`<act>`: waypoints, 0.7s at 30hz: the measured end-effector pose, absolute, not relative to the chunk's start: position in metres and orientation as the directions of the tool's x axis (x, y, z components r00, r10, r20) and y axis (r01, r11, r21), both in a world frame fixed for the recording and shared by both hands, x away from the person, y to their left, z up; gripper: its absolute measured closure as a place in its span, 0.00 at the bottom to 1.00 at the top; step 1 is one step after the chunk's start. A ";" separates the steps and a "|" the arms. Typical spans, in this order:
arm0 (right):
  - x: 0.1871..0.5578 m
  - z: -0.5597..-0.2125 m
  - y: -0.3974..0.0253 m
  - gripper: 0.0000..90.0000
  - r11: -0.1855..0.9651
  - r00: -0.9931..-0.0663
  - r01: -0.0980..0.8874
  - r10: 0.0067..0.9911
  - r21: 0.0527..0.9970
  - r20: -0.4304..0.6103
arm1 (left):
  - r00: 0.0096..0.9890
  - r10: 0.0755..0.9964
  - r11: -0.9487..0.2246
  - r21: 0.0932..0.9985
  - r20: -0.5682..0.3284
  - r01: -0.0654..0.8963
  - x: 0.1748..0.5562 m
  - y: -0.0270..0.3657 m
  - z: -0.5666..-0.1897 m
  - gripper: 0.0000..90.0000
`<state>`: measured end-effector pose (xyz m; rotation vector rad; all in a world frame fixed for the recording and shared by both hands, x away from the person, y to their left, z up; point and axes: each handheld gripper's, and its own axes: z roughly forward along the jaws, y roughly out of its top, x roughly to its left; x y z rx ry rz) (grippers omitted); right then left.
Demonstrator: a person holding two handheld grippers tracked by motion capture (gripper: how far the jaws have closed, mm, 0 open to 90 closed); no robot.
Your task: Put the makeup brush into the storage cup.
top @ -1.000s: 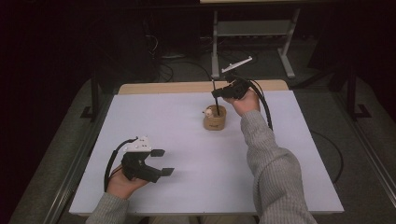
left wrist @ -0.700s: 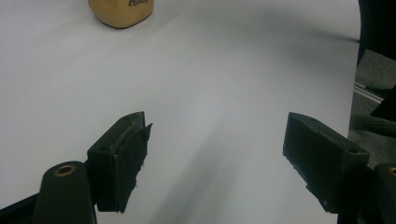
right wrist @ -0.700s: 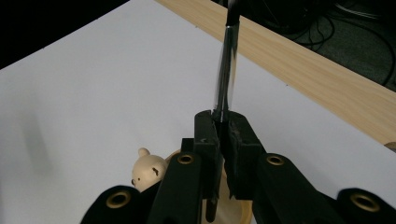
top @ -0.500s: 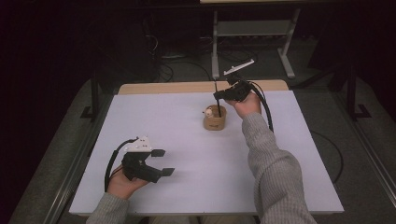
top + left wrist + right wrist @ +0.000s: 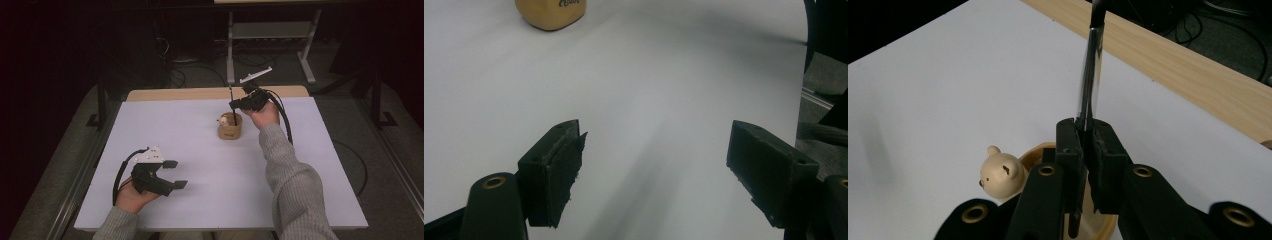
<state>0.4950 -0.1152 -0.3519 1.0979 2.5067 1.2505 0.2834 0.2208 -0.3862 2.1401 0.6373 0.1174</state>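
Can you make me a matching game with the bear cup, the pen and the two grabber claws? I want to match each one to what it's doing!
Things:
1. left gripper
2. right gripper
3. pen
4. wooden bear holder

States:
A. stands on the white table, bear head at its rim
B. open, holding nothing, near the table's front edge
C. upright, pinched between two black jaws
D. shut, above the holder

Pairs: 1-B, 2-D, 3-C, 4-A

Open left tool [image 5: 656, 165] over white table [image 5: 664, 75]; tan holder [image 5: 551, 11] beyond
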 end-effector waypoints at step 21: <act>0.492 -0.368 -0.113 0.92 0.382 -0.722 0.557 0.662 0.737 0.202 | 0.867 0.478 -0.489 0.777 -0.142 0.397 0.284 0.221 -0.386 0.24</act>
